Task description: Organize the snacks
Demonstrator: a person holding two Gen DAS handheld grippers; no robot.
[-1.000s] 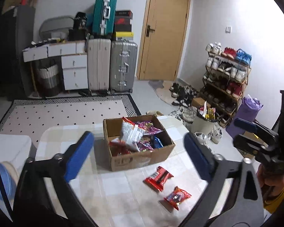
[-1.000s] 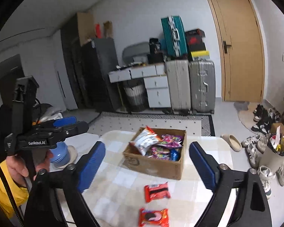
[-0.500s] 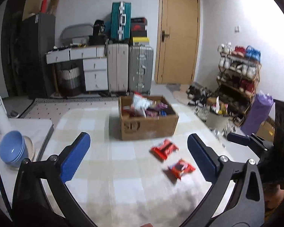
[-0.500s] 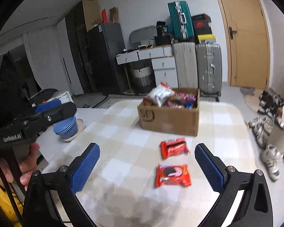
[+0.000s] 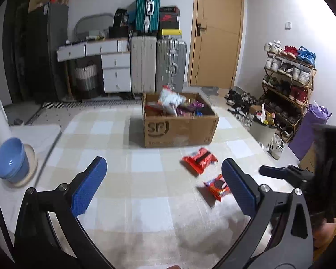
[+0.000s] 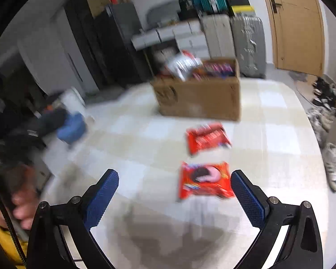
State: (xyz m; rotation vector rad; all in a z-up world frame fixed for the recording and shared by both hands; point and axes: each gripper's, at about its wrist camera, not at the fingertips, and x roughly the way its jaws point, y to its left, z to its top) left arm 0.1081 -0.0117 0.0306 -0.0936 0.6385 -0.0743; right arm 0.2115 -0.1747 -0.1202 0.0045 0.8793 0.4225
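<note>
A cardboard box [image 5: 181, 130] [image 6: 199, 98] full of snack packets stands on the checked table [image 5: 123, 179]. Two red packets lie in front of it: a chocolate bar pack [image 5: 199, 158] [image 6: 207, 137] and a cookie pack [image 5: 217, 187] [image 6: 204, 180]. My right gripper [image 6: 174, 188] is open low over the table, the cookie pack between its fingers, nearer the right one. My left gripper [image 5: 164, 178] is open over bare table, left of both packets. The right gripper [image 5: 286, 172] also shows at the edge of the left wrist view.
Stacked blue bowls [image 5: 11, 160] [image 6: 72, 126] sit on a side surface at the left. Suitcases [image 5: 159, 65], white drawers [image 5: 116, 71], a door [image 5: 217, 33] and a shoe rack [image 5: 286, 83] stand beyond the table. Shoes [image 6: 333, 165] lie on the floor at right.
Both grippers have come down lower and closer to the table. The right one has moved in on the cookie pack, which now lies between its fingers. Both stay open.
</note>
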